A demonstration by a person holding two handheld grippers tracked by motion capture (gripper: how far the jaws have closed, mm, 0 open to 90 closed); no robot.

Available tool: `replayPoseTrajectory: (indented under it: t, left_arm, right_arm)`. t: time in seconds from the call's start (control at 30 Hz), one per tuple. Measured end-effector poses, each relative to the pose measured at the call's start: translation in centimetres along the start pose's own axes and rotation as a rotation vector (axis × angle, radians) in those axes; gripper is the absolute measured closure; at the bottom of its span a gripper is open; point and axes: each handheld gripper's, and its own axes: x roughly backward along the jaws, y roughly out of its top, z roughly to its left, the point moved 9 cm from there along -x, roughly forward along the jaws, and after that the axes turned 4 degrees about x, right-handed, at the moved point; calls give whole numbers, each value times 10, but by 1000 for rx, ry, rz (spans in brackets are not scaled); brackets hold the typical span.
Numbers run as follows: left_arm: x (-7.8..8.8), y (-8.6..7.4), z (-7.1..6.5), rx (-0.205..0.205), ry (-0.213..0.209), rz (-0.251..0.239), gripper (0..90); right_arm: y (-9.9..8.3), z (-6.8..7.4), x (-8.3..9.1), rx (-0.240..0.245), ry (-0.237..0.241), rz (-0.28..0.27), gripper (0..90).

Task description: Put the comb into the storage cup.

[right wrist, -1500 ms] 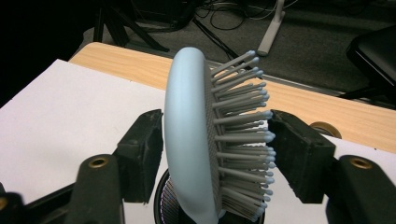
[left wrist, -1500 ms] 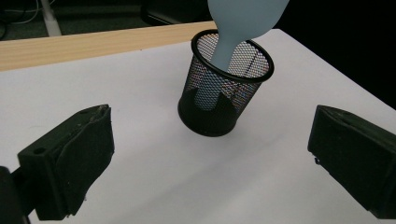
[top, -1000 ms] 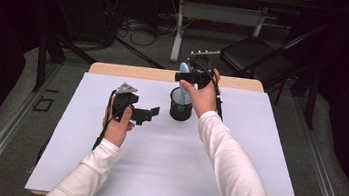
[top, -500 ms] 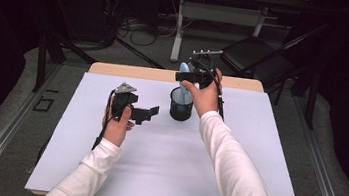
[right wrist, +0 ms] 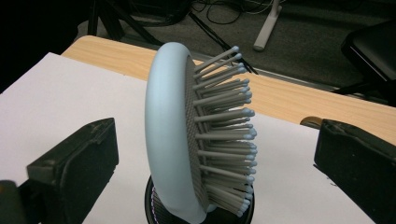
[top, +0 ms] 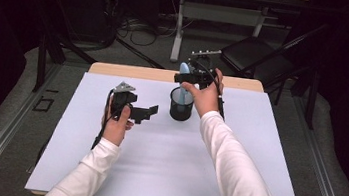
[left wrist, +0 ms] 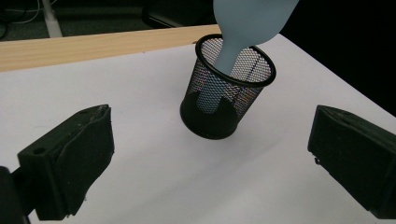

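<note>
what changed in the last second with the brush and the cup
The right gripper has just been opening its fingers: they now stand clear on both sides of the brush, which is let go and stands handle down in the mesh cup. Both hands, the cup and the left gripper, open and off to the side, stayed where they were.

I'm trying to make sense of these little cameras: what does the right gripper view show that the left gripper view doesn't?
Right gripper view alone: the hairbrush's bristles, its oval head seen edge-on between that gripper's wide-open fingers, which have just been opening and do not touch it.

Left gripper view alone: the brush's handle reaching down to the bottom of the black mesh cup, and the cup's whole side.

Both: pale blue brush standing in the cup on the white table cover, with the wooden table edge behind.
</note>
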Motion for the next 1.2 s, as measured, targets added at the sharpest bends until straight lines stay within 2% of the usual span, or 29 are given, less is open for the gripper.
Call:
replayPoseTrajectory:
  t: [0.47, 0.87, 1.2]
  left_arm:
    - [4, 5, 4, 26, -21, -5, 17]
    - [4, 3, 4, 20, -22, 10, 19]
    - [6, 4, 2, 19, -29, 6, 22]
  right_arm:
    - [1, -1, 4, 20, 1, -2, 0]
    - [2, -3, 6, 17, 15, -1, 0]
    - [6, -6, 12, 14, 6, -9, 0]
